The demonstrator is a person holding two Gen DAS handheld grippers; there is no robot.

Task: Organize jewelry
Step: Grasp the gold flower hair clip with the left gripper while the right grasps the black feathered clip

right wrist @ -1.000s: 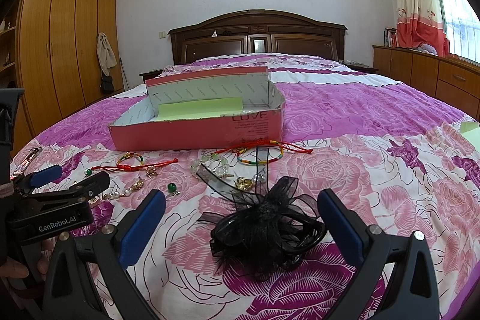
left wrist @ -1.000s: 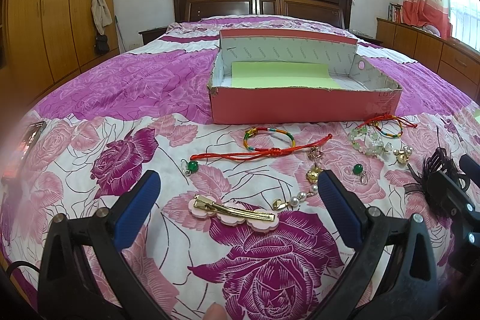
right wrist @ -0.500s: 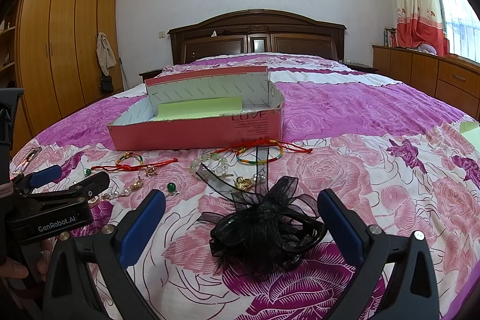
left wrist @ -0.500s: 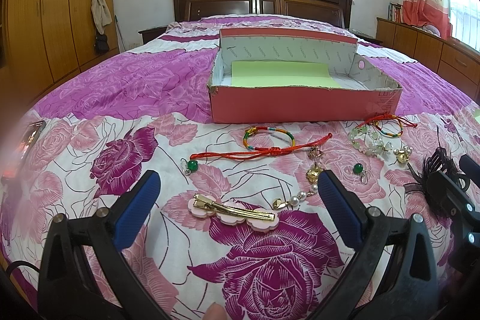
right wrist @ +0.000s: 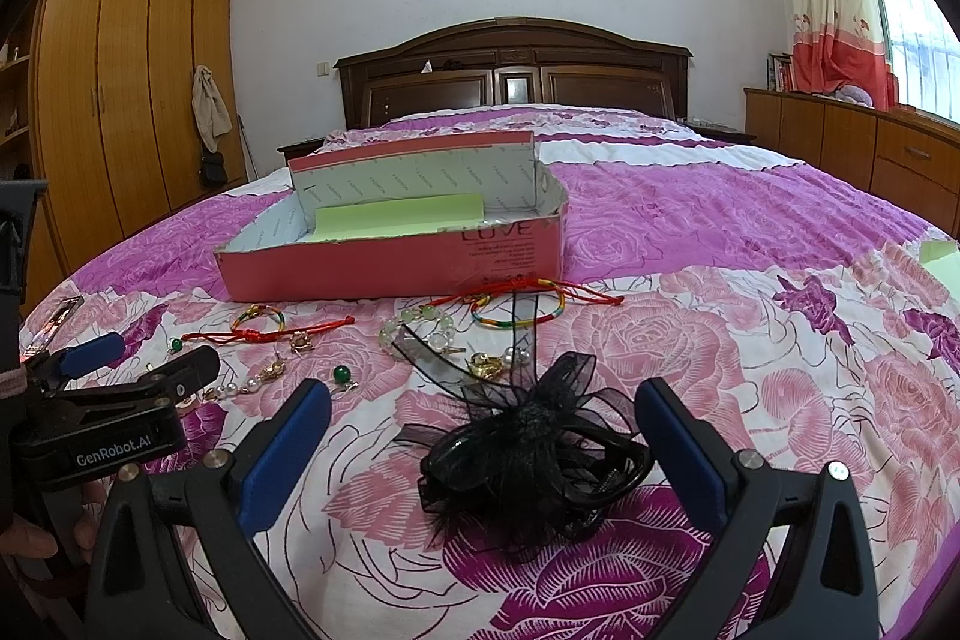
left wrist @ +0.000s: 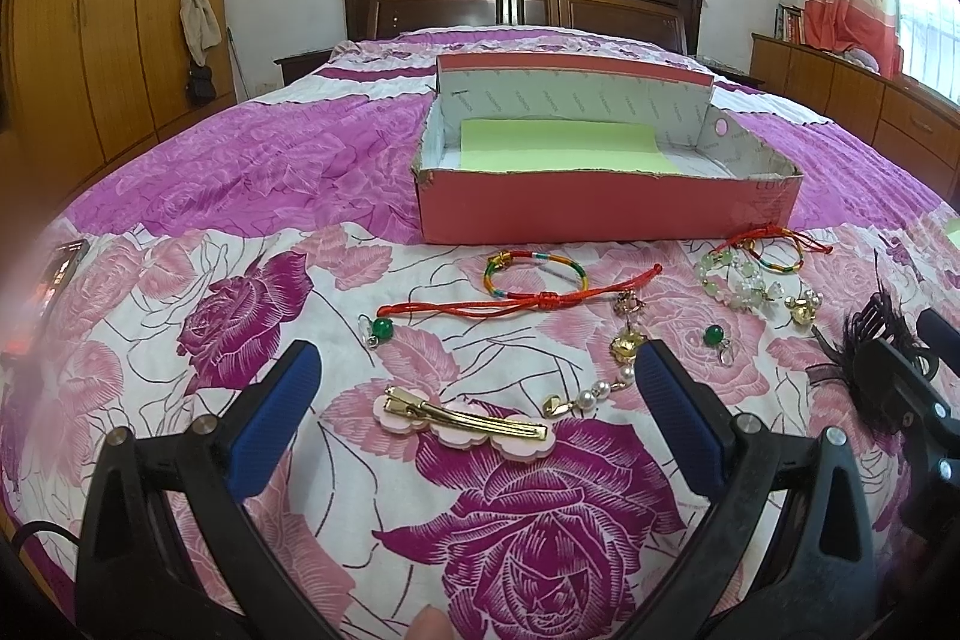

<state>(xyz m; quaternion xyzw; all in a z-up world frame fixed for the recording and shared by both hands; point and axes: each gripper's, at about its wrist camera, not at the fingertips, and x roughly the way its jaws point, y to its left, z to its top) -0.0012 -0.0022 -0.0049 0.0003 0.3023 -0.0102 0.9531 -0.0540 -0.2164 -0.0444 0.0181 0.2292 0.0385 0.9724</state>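
I note no change from a second ago. My left claw is released around the gold hair clip; my right claw is released around the black hair bow. All jewelry lies on the bed, near the pink box, which holds none. Sorting has not started.

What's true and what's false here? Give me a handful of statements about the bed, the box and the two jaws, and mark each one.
1. The pink box already holds jewelry. False: only a green sheet shows inside.
2. The left gripper frames the pink hair clip with open jaws. True.
3. The right gripper is clamped on the black hair bow. False: its jaws are open on either side of it.
4. The red cord lies on the bedspread. True.
5. The green-bead earrings sit together. False: they lie apart.
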